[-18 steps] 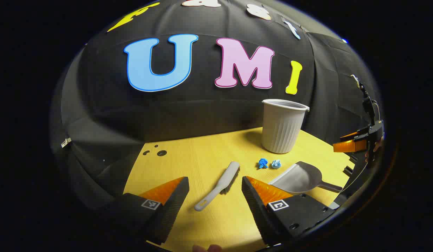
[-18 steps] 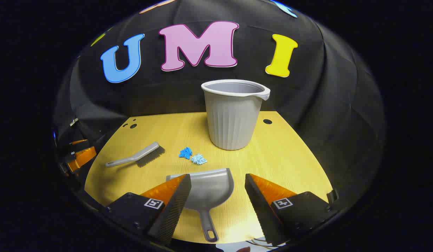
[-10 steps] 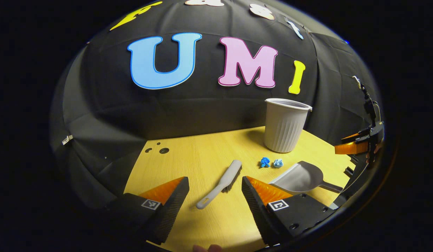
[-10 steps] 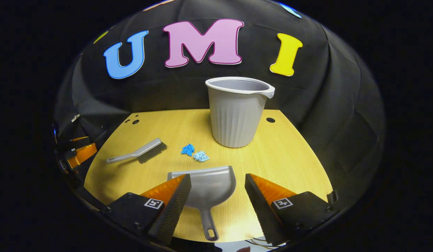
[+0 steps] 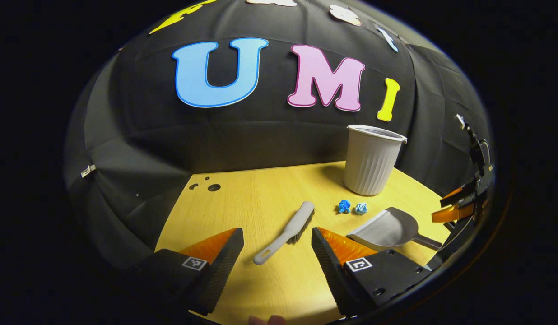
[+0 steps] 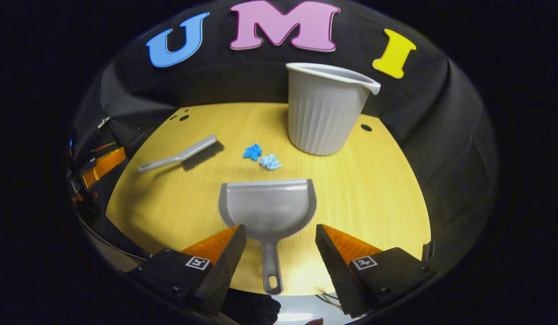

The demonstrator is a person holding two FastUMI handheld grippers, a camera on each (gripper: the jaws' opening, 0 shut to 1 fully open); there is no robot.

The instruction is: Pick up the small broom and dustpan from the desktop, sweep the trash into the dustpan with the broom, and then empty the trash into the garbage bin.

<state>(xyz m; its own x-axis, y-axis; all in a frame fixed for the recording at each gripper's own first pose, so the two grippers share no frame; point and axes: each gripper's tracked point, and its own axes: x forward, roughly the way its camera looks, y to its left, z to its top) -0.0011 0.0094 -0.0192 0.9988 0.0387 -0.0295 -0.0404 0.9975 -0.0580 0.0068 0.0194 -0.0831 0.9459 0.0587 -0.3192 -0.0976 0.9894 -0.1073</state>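
- Plainly the pick-up step: both tongs gape, holding nothing; right tongs [image 6: 280, 250] straddle the grey plastic dustpan [image 6: 267, 207] handle, left tongs [image 5: 275, 253] face the grey broom [image 5: 285, 231] on the yellow wooden surface [image 6: 374, 198].
- Next, judged: lower, clench each handle; blue paper scraps [image 6: 262, 156] and the ribbed grey bin [image 6: 324, 110] lie beyond.

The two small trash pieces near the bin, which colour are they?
Both trash pieces are blue, one darker, one paler; the right gripper view shows them best.
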